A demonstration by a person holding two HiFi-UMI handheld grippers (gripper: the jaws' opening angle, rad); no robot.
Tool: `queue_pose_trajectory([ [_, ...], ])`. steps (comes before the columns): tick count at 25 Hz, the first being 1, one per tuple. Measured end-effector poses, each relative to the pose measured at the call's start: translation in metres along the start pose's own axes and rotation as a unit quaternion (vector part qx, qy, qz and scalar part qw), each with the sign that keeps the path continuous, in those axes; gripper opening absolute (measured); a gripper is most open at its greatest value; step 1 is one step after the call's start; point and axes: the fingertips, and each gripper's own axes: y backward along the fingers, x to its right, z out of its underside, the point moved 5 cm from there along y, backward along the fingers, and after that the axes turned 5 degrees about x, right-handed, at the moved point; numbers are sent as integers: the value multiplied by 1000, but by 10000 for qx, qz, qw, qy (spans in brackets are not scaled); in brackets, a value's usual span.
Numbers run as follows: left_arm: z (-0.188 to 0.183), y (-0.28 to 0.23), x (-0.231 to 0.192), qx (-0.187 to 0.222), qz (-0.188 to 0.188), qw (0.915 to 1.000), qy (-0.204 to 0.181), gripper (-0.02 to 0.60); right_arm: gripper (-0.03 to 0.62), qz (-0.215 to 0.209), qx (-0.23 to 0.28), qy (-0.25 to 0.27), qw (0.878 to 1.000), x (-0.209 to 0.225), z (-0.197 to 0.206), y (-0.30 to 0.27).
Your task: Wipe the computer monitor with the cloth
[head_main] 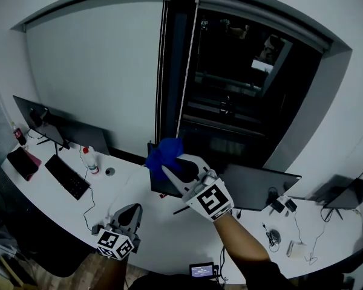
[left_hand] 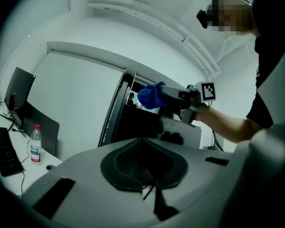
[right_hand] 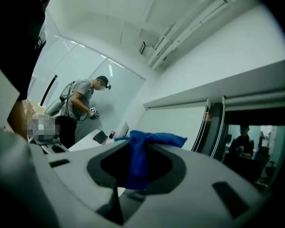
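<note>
White table [head_main: 151,228] runs along the wall below a dark window and carries several monitors. The right gripper [head_main: 171,169] has its fingers clamped on the blue cloth [head_main: 163,153], which bunches out past the tips. A dark monitor [head_main: 162,185] stands just under the cloth, at about 6 o'clock from it, with its long axis running 9 to 3. Whether they touch I cannot tell. The left gripper [head_main: 129,212] hangs low at 7 o'clock, fingers together on nothing. The right gripper is much nearer, so the wipe likely falls to it.
</note>
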Motion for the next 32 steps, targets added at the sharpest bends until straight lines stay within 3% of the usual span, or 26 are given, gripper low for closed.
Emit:
queue_pose_trajectory([
  [3,-1,-1,-7,24,30,10000,42,-6,89,39,-120,324,9994,14,1,-26],
  [8,-2,-5,-14,53,86,9999,67,-6,89,-102,-483,327,9982,29,9,-62],
  [14,-6,-12,-19,133,129,9998,99,-6,89,-164,-1204,726,9899,39,24,-98],
  [23,-2,-16,-18,109,154,9997,144,-6,89,-411,-2009,868,9749,41,48,-112],
  [32,3,-18,-9,64,204,9996,190,-6,89,-558,-2180,771,9713,45,52,-108],
])
